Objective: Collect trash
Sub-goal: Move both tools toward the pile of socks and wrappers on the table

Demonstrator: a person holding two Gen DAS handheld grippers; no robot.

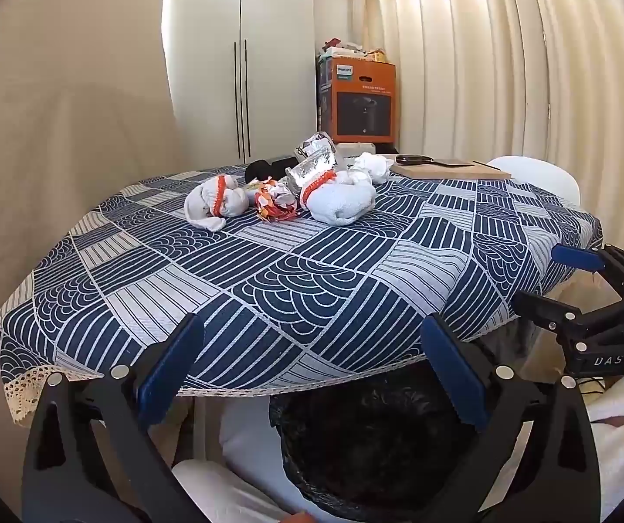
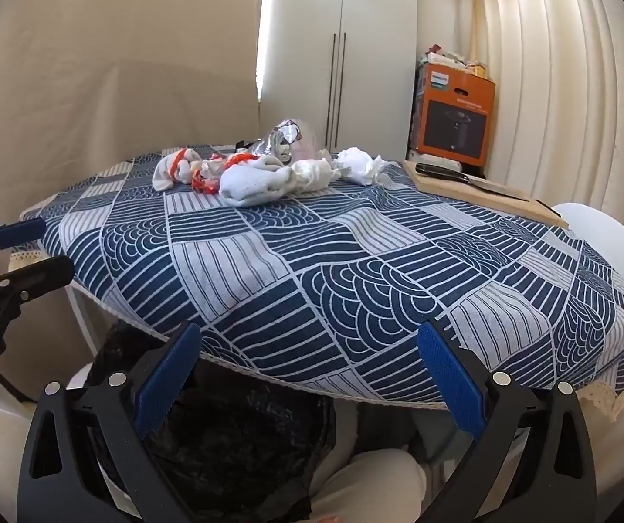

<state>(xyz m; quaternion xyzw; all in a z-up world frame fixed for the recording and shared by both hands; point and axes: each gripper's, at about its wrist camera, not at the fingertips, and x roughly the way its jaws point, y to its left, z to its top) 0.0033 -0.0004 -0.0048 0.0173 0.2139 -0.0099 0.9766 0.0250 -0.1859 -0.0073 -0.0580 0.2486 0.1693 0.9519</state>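
A pile of trash lies at the far side of the table (image 1: 294, 279): rolled white socks with orange bands (image 1: 212, 204) (image 1: 341, 200), a crumpled orange-and-white wrapper (image 1: 275, 204), a crushed clear plastic bottle (image 1: 314, 164) and crumpled white tissue (image 1: 373, 165). The same pile shows in the right wrist view, with a sock (image 2: 251, 183), the tissue (image 2: 360, 165) and the bottle (image 2: 283, 141). A bin lined with a black bag (image 1: 368, 440) (image 2: 233, 440) stands below the near table edge. My left gripper (image 1: 312, 375) and right gripper (image 2: 307, 379) are both open and empty, held over the bin, short of the table edge.
A wooden cutting board with a knife (image 2: 482, 187) lies at the table's far right. A white chair (image 2: 604, 239) stands to the right. An orange box (image 1: 364, 100) sits by the cupboard behind. Each gripper shows in the other's view (image 1: 573, 287) (image 2: 11, 253).
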